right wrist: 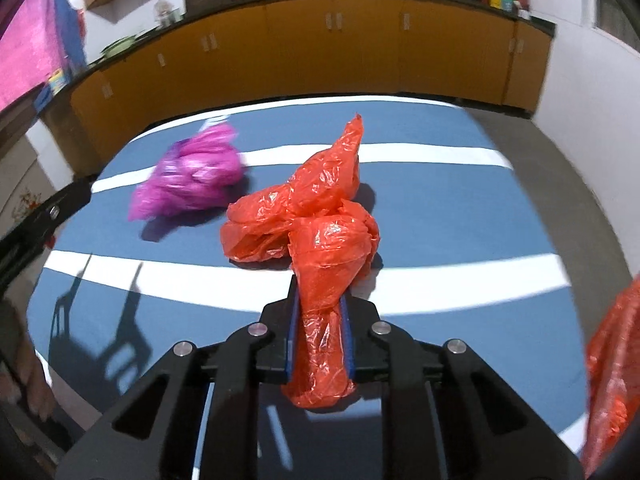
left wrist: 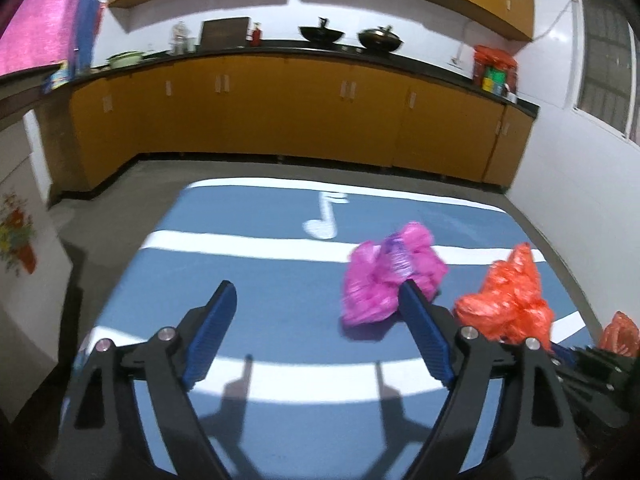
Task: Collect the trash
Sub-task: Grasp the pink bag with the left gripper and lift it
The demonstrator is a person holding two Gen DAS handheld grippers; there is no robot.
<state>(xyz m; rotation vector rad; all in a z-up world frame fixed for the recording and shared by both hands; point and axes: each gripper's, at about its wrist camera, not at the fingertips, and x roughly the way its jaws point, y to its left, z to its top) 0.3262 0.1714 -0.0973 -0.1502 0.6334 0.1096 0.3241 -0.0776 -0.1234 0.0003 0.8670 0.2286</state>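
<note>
Left wrist view: the left tool (left wrist: 316, 300) hangs over a blue mat (left wrist: 280, 320) with white stripes, its blue pads spread wide with nothing between them. A crumpled pink bag (left wrist: 380, 276) lies on the mat just beyond the right-hand pad, whose tip overlaps it in the picture; whether they touch cannot be told. An orange bag (left wrist: 512, 296) sits to the pink one's right, near the mat's edge. Yellow cabinets (left wrist: 280, 112) under a dark worktop (left wrist: 280, 54) line the far wall.

Right wrist view: the right tool (right wrist: 320, 320) is clamped on a twisted tail of the orange bag (right wrist: 304, 208), the pads pressing the plastic from both sides. The bag's bulk rests on the mat (right wrist: 460, 216) ahead of the tool. Its long axis runs away from the camera, from the gripped tail to a peaked tip pointing at the cabinets and slightly right. The pink bag (right wrist: 192, 172) lies apart to its left, blurred.

To do this well, the lift probably wants a firm hold on the bunched tail, not a single loose layer, and a steady rise so the thin plastic neither slips nor tears.
</note>
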